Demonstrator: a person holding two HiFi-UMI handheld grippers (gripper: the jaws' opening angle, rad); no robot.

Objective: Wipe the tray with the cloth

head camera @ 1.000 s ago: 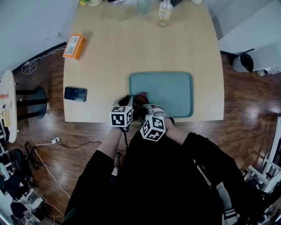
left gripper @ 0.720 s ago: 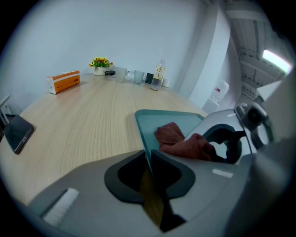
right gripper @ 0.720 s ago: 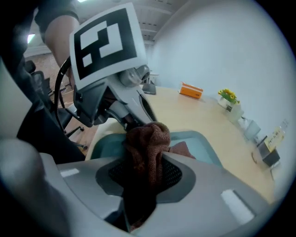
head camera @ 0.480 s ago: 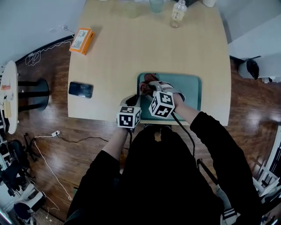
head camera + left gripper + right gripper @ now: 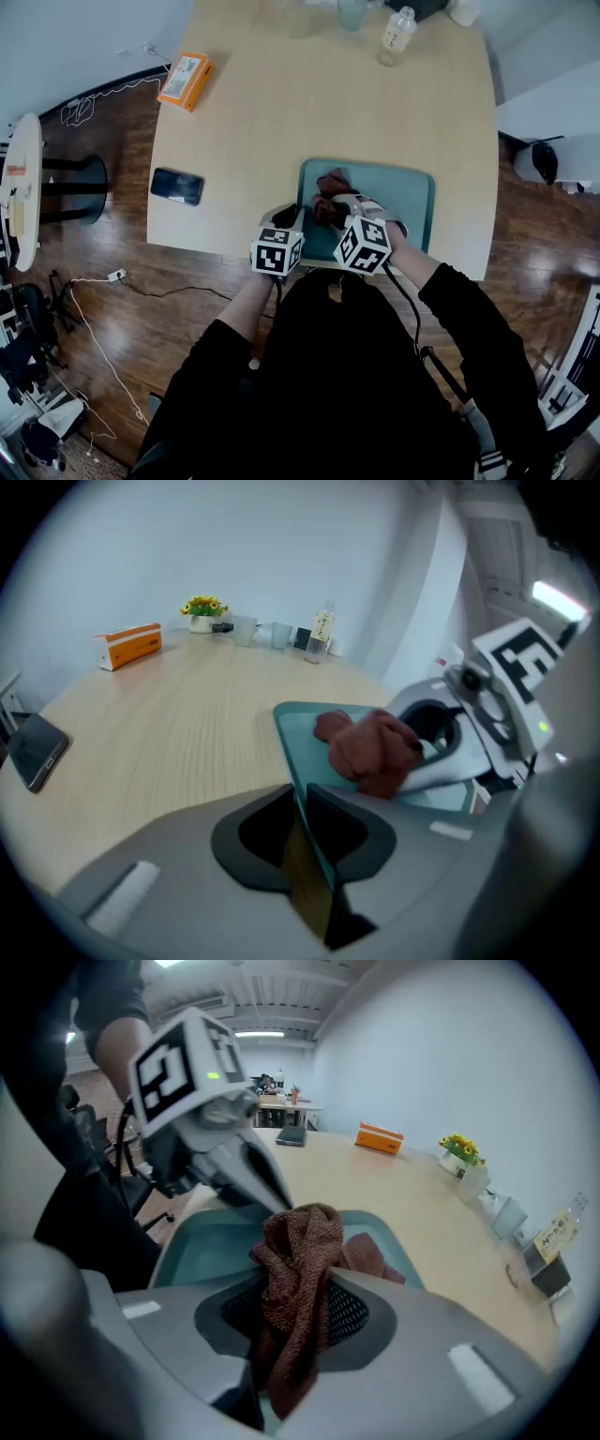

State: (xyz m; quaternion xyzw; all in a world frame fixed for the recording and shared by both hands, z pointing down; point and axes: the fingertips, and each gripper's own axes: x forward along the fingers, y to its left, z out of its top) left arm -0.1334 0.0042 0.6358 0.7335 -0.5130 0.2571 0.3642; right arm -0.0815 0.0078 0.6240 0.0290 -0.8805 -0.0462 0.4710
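A teal tray (image 5: 398,192) lies at the wooden table's near edge. My left gripper (image 5: 287,223) is shut on the tray's left rim; in the left gripper view the thin rim (image 5: 298,761) runs between the closed jaws of the left gripper (image 5: 302,825). My right gripper (image 5: 334,210) is shut on a bunched reddish-brown cloth (image 5: 330,190) over the left part of the tray. In the right gripper view the cloth (image 5: 298,1269) sticks up out of the right gripper (image 5: 292,1321) with the tray (image 5: 202,1241) beneath. Part of the cloth hangs down onto the tray floor.
A black phone (image 5: 177,186) lies left of the tray and an orange box (image 5: 186,81) at the far left. At the table's far edge stand a bottle (image 5: 396,36) and clear cups (image 5: 352,11). On the floor to the left are a round side table (image 5: 19,187) and cables.
The right gripper has carried the cloth from the tray's near left corner toward its far edge, then slightly right. The left gripper has kept its hold on the rim.
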